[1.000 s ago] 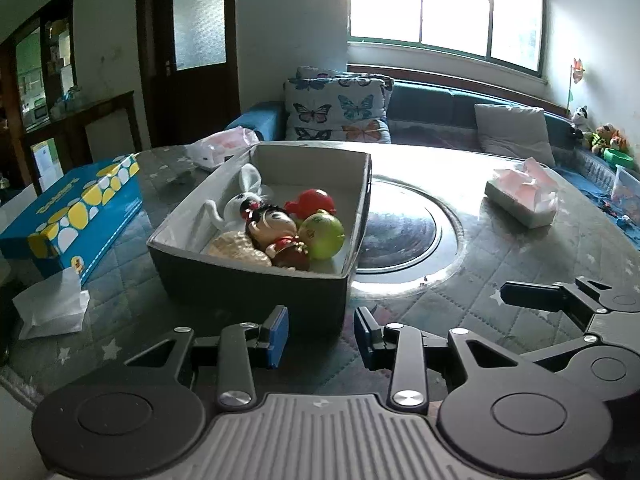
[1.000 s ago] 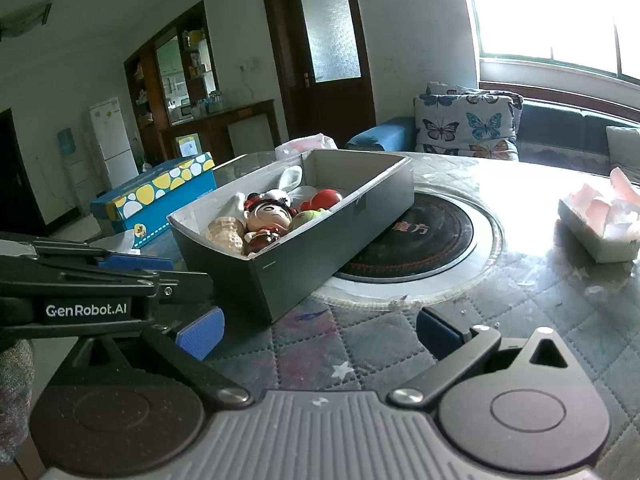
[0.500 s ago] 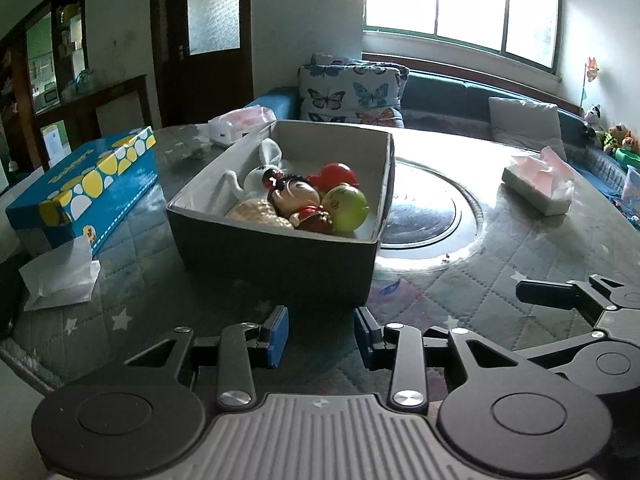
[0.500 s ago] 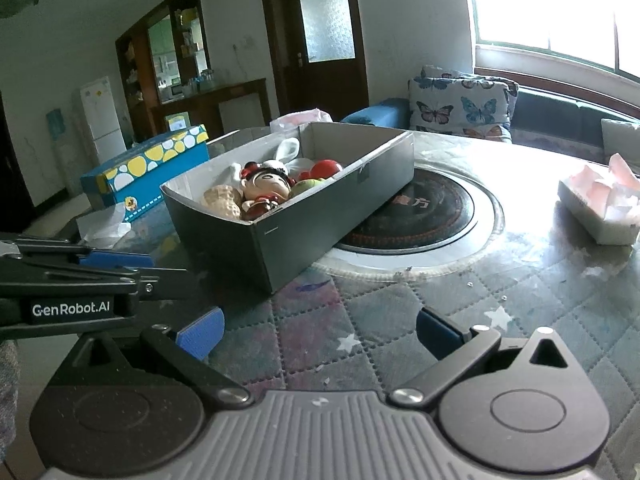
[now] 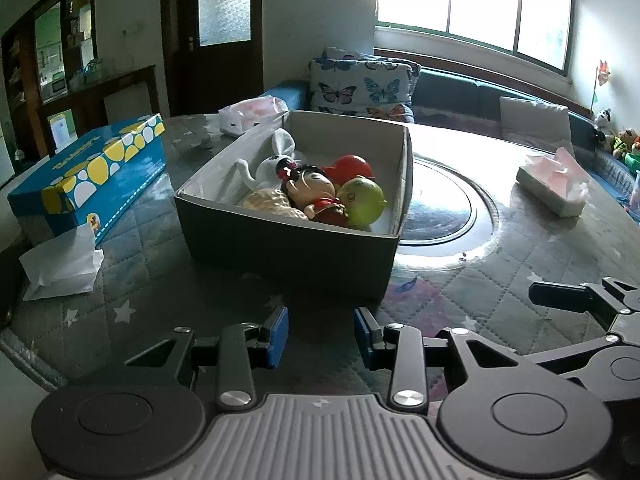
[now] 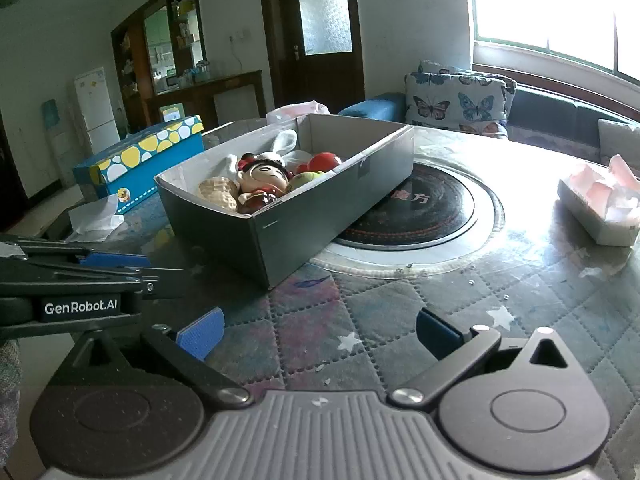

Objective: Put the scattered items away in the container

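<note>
Your left tongs (image 5: 321, 334) are released, blue pads parted with nothing between them, hovering over the quilted bench (image 5: 168, 292). Your right tongs (image 6: 318, 330) gape wider, also empty. Just beyond sits the grey cardboard box (image 5: 288, 246), rectangular, holding a glossy doll figurine (image 5: 316, 196), a green apple (image 5: 364, 202), a red round toy (image 5: 352, 166), a ridged peanut shape (image 5: 272, 204) and a white plush rabbit (image 5: 272, 160). Since a second ago, the box looks slightly farther from your left tongs.

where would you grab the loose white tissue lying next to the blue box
Probably the raised, crumpled fold at the top of the white tissue, coming from above. It lies flat on the quilted table cover near the blue dotted box, so its edges give no purchase; the puffed-up fold gives the jaws something to pinch.
</note>
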Available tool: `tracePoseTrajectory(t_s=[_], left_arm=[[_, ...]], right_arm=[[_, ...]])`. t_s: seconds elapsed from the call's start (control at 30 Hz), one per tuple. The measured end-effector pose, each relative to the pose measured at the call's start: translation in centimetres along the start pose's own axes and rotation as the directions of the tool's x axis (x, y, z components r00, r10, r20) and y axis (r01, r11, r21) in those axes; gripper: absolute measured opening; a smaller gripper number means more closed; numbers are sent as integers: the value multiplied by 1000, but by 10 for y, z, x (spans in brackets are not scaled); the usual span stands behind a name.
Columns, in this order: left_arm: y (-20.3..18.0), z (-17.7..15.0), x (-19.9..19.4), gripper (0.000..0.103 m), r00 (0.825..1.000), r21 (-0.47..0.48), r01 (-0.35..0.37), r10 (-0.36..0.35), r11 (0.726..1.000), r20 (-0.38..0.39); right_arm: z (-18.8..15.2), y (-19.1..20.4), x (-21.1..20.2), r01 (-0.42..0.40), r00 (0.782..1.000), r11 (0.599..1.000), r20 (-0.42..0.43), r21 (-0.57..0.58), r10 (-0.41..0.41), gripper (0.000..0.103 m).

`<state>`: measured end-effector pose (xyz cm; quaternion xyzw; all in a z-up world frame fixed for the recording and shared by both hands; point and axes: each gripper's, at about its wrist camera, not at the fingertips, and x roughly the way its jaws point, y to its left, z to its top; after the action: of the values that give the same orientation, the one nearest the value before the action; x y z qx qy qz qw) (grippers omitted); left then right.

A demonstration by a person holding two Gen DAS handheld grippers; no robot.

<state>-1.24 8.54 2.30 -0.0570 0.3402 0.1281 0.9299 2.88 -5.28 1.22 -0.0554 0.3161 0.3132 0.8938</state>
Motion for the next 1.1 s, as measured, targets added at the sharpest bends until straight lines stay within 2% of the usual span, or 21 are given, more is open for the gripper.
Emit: tracePoseTrajectory(t_s=[1.1], left_arm=[[22, 15, 19, 38, 994, 12, -105, 105, 994, -22]], right_arm=[[18, 6, 26, -27, 999, 1000, -34, 3, 27, 103]])
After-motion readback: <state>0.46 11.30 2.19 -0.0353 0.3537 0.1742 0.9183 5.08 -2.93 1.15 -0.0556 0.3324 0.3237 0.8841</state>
